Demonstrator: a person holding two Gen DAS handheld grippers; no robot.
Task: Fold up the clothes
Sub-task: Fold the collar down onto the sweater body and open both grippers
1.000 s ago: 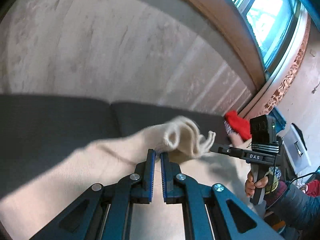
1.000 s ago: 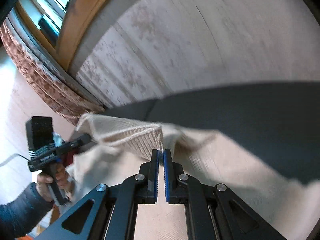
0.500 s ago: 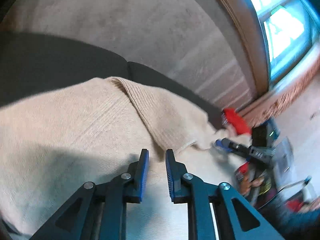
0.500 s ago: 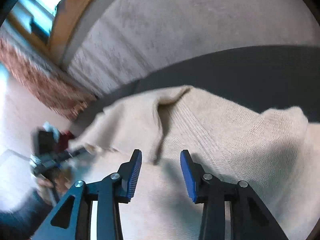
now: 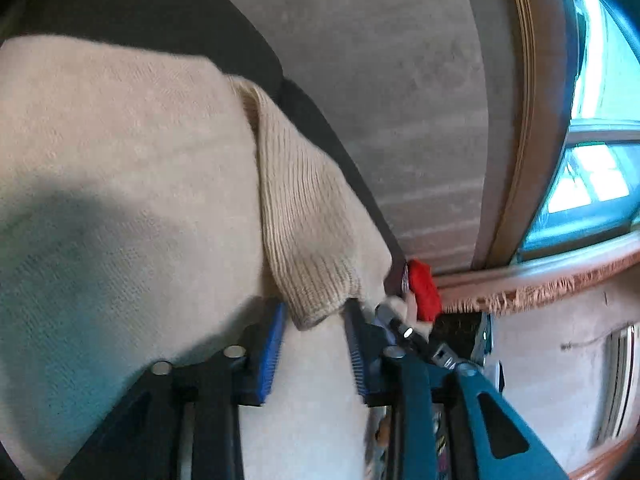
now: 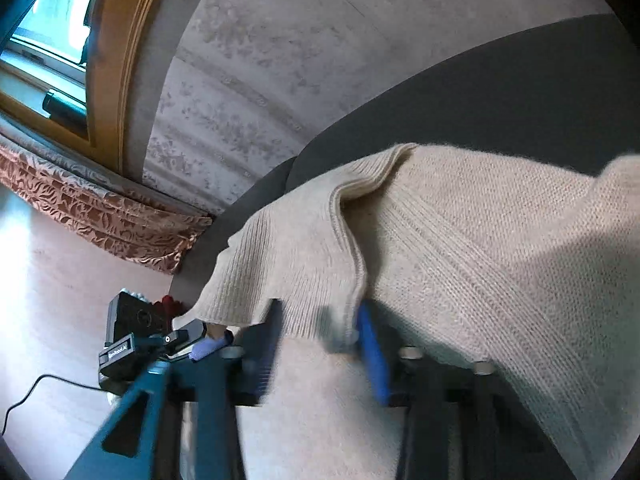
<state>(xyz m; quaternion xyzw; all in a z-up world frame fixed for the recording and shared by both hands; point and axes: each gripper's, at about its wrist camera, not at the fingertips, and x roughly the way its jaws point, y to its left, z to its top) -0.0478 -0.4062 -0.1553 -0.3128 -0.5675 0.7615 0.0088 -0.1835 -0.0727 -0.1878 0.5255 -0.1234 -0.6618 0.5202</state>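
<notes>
A cream knit sweater (image 5: 120, 184) lies spread across the dark grey sofa cushion (image 6: 520, 92), its ribbed hem (image 5: 308, 240) folded over in a soft double layer toward the cushion's outer edge. The left gripper (image 5: 314, 344) hangs just above the hem's tip, its blue-padded jaws parted wide and holding nothing. The right gripper (image 6: 320, 348) likewise gapes over the folded rib, empty. A red object (image 5: 424, 288) sits beyond the cushion's end.

The left gripper (image 5: 314, 350) and right gripper (image 6: 322, 354) have black linkages, silver screws, blue ribbed pads.
</notes>
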